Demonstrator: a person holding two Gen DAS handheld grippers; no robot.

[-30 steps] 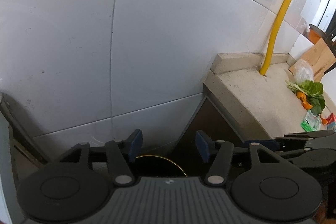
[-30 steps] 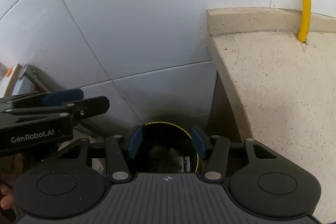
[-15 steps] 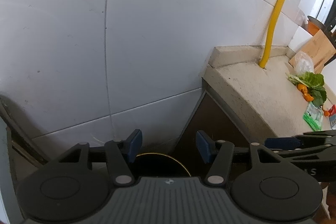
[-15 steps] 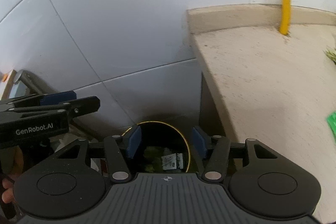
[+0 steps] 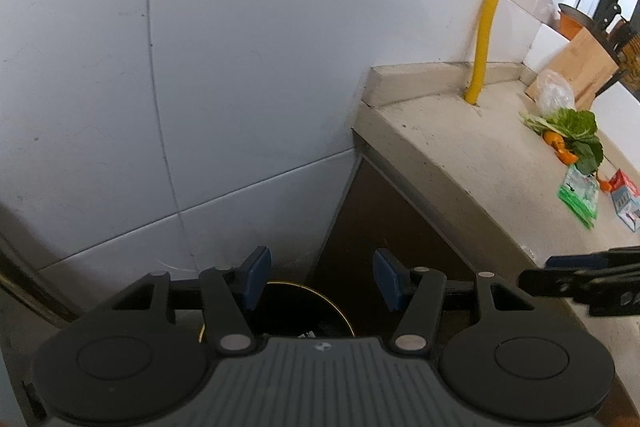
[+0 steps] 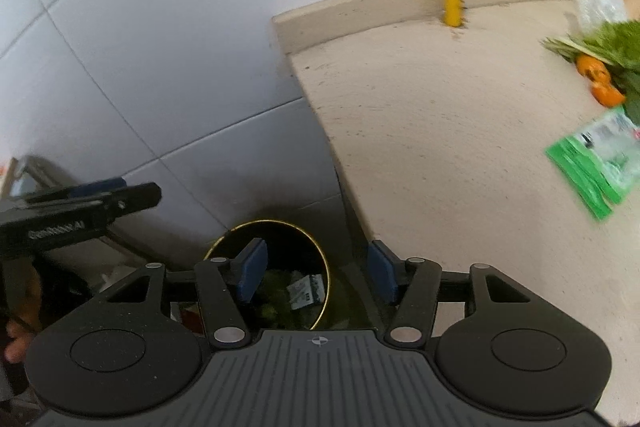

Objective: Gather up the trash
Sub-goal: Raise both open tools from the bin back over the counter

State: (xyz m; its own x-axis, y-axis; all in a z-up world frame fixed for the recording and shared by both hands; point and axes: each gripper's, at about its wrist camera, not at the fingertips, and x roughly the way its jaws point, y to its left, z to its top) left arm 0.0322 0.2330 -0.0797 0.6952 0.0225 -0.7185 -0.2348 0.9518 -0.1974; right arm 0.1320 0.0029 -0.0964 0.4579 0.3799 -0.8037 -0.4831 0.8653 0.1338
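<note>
Green plastic wrapper (image 6: 596, 163) lies on the speckled beige stone counter (image 6: 440, 131), to the right, near leafy greens (image 6: 612, 43) and orange peel (image 6: 600, 83). Both tongs stand wide and empty: the right gripper (image 6: 316, 273) hangs over the gold-rimmed black bin (image 6: 320, 259) on the floor, the left gripper (image 5: 320, 277) beside it. I'd swing right, come down flat on the wrapper's near edge, pinch firmly. White tiled wall (image 5: 200, 67) and a yellow pipe (image 5: 492, 7) stand behind.

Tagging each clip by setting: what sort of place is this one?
Most likely a home kitchen corner: a stone counter against a white tiled wall, vegetable scraps and a green wrapper on it, and a gold-rimmed bin on the floor below.
</note>
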